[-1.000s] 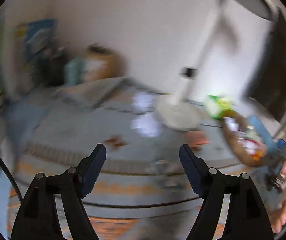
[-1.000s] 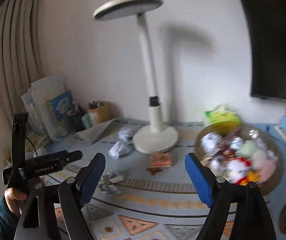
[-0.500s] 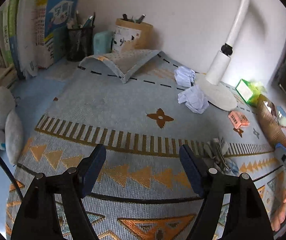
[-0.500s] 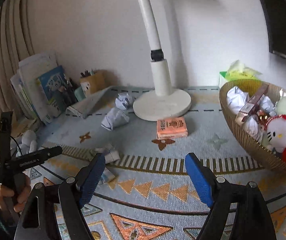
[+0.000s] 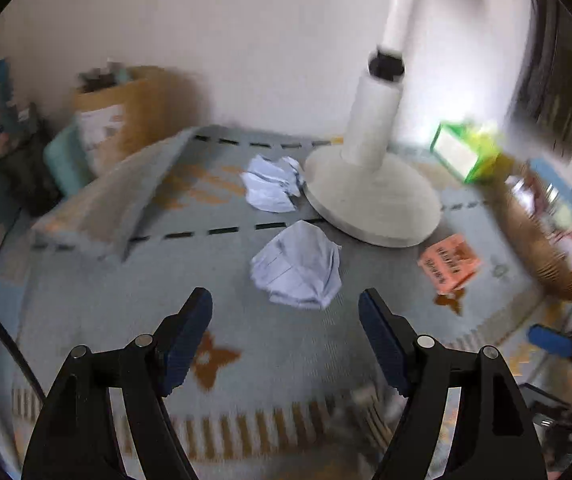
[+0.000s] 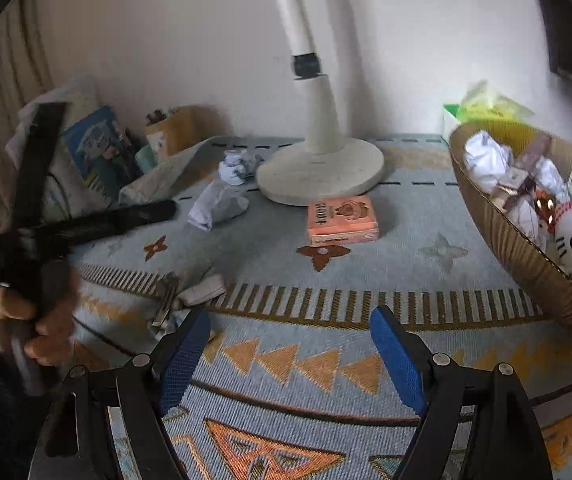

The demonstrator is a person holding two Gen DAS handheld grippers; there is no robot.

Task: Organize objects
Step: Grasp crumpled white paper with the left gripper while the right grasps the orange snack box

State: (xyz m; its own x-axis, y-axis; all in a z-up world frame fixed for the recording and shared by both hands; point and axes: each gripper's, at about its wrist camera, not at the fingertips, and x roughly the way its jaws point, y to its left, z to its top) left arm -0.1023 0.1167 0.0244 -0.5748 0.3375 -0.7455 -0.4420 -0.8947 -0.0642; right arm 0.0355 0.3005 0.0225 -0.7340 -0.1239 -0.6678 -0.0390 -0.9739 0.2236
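My left gripper is open and empty, just short of a crumpled white paper ball on the patterned mat. A second paper ball lies behind it by the lamp base. An orange card box lies to the right. My right gripper is open and empty above the mat, short of the orange box. A crumpled wrapper lies left of it. A woven basket of toys and papers stands at the right. The left gripper shows in the right wrist view.
A white desk lamp stands at the back middle. A brown pen holder, books and the mat's folded corner are at the back left. A green tissue box sits behind the basket.
My left gripper has moved forward and right, toward the nearer paper ball. My right gripper has dropped lower and closer to the mat. Both stay open.
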